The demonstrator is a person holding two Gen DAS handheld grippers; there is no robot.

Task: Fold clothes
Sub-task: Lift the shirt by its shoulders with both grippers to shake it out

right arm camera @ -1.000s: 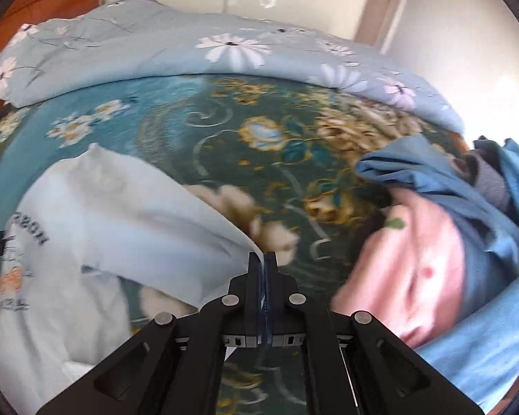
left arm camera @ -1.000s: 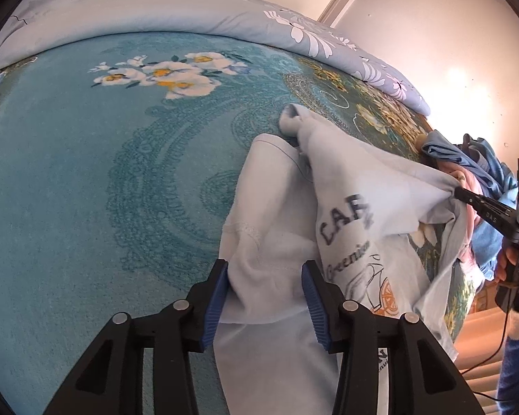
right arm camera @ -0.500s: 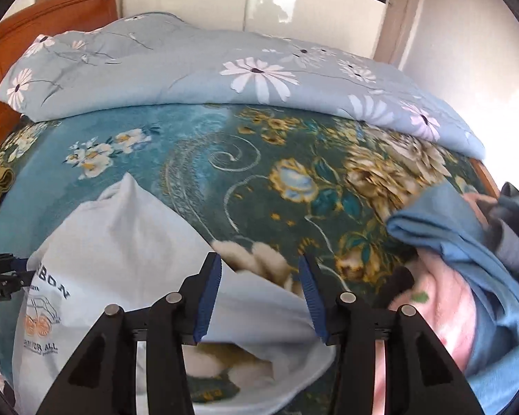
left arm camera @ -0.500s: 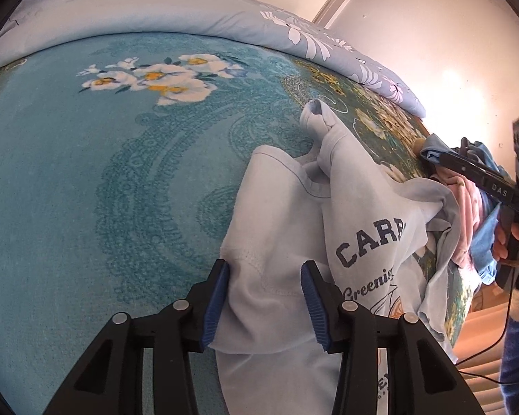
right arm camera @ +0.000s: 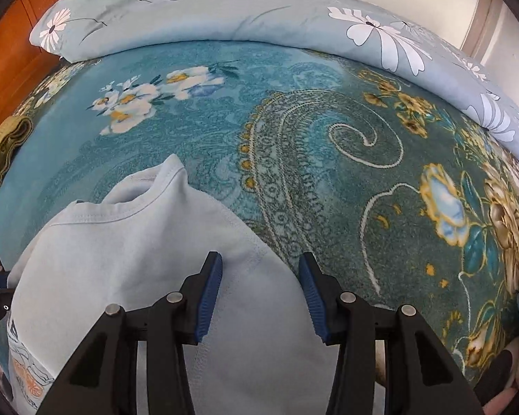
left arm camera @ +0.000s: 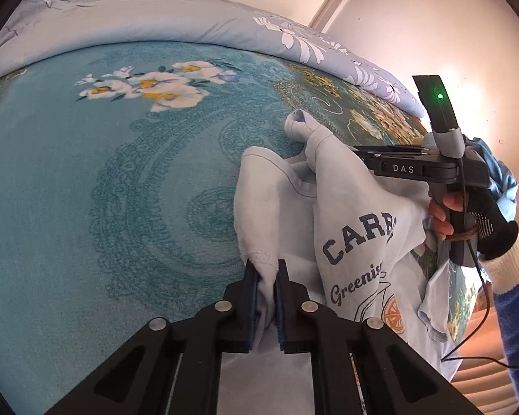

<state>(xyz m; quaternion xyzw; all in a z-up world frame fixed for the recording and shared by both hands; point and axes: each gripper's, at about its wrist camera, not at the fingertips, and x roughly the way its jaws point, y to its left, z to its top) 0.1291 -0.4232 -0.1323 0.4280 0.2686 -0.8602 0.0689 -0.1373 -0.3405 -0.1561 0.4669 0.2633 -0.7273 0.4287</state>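
A pale blue T-shirt (left arm camera: 332, 214) with dark "CARB" lettering and an orange print lies crumpled on the bed. My left gripper (left arm camera: 267, 276) is shut on a hemmed edge of it, cloth bunched between the blue pads. In the left wrist view the right gripper (left arm camera: 363, 154) hovers over the shirt's upper part, held by a gloved hand (left arm camera: 481, 221). From the right wrist view, the right gripper (right arm camera: 261, 276) stands open above the shirt (right arm camera: 148, 263), its edge between the fingers, nothing pinched.
The teal floral blanket (left arm camera: 86, 180) covers the bed, with a rolled pale blue duvet (right arm camera: 225, 10) along the far side. More clothes (left arm camera: 501, 180) are piled at the right edge. A yellow-green knit item (right arm camera: 3, 152) sits far left, by the wooden headboard (right arm camera: 7, 52).
My left gripper has shut on the shirt's hem. The right gripper let go of the shirt, opened, and moved left over the garment's upper part.
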